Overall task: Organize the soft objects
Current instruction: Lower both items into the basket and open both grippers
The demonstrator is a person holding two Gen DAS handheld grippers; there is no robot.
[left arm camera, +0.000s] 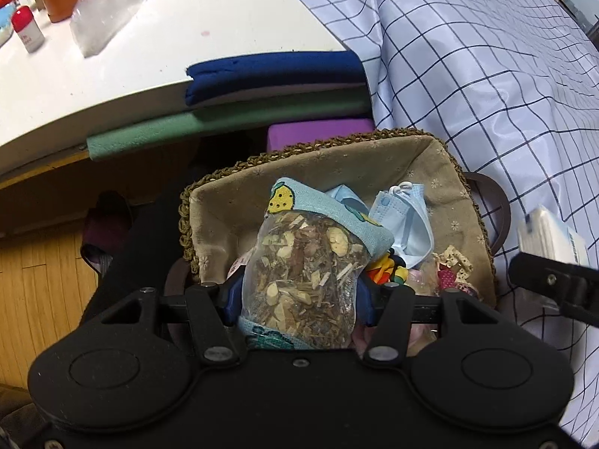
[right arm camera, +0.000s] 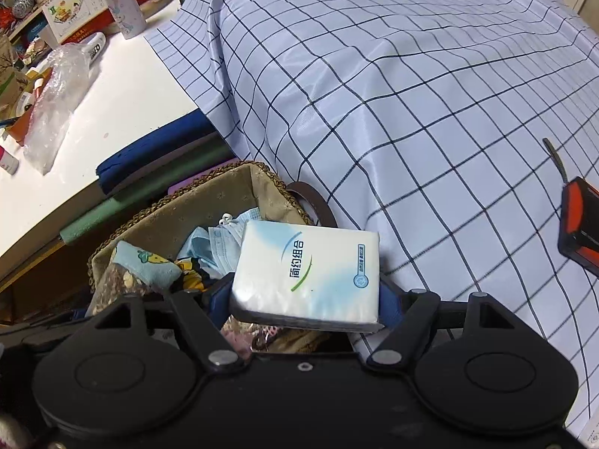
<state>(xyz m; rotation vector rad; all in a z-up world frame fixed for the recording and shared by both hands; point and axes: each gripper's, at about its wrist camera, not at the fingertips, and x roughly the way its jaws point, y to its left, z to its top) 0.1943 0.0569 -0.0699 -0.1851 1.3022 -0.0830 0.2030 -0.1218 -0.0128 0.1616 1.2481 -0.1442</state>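
My left gripper (left arm camera: 299, 295) is shut on a herb sachet (left arm camera: 305, 269), a clear pouch of dried herbs with a blue printed cloth back, held above the woven basket (left arm camera: 224, 209). My right gripper (right arm camera: 305, 299) is shut on a white tissue pack (right arm camera: 309, 273) with blue and green print, held over the same basket's (right arm camera: 164, 213) right side. The basket is lined with tan cloth and holds blue face masks (left arm camera: 404, 224), colourful small items (left arm camera: 389, 273) and other soft things. The sachet also shows at the left in the right wrist view (right arm camera: 142, 265).
A checked blue-white cloth (left arm camera: 486, 75) covers the surface to the right. A white table (left arm camera: 149, 48) lies at the left with a plastic bag (left arm camera: 112, 11) and bottles. Blue, green and purple foam pads (left arm camera: 273, 78) are stacked behind the basket. An orange-black device (right arm camera: 580, 220) lies on the cloth.
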